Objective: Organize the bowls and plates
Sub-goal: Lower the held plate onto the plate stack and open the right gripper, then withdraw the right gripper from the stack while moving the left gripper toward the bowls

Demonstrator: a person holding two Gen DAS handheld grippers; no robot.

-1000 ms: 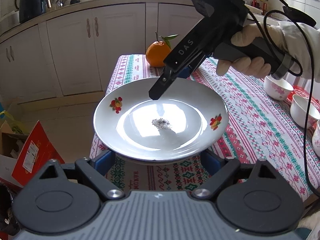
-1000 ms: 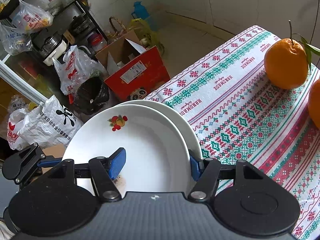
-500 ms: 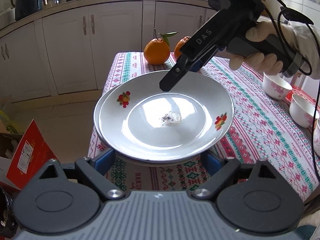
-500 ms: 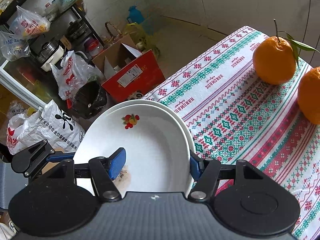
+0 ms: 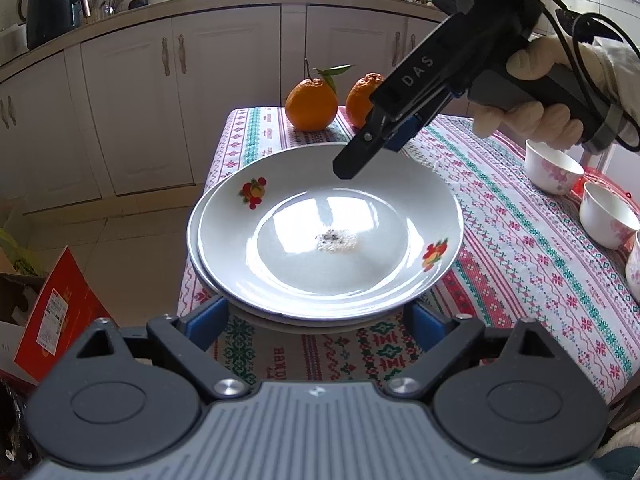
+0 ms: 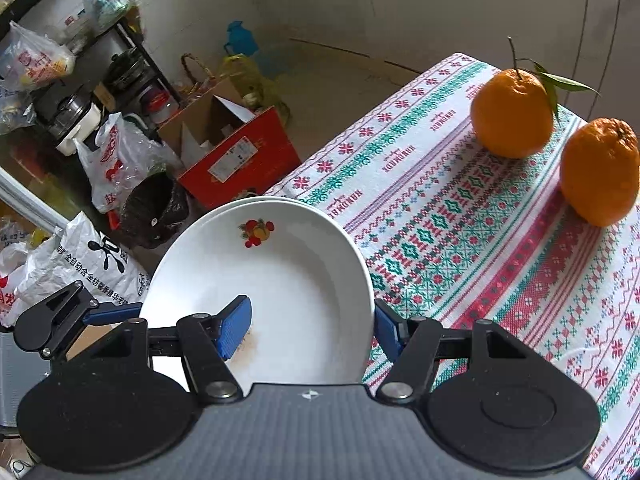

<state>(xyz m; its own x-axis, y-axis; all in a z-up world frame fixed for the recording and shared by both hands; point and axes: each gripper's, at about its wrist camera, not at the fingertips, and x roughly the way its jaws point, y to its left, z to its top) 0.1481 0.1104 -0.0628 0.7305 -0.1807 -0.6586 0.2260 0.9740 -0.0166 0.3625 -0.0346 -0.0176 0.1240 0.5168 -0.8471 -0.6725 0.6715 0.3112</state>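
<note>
Two white plates with fruit decals are stacked at the near left corner of the table. The top plate has a small patch of crumbs in its middle. The lower plate shows only as a thin rim on the left. My right gripper is shut on the top plate's far rim, one blue pad inside and one outside. My left gripper sits low at the near side. Its jaws are opening, and its blue pads flank the lower plate's base under the rim.
Two oranges stand at the far end of the patterned tablecloth. Small flowered bowls sit along the right side. A red box and plastic bags lie on the floor to the left.
The top plate has slid into line over the lower plate, so less of the lower rim shows. The right gripper has shifted toward the far rim with it.
</note>
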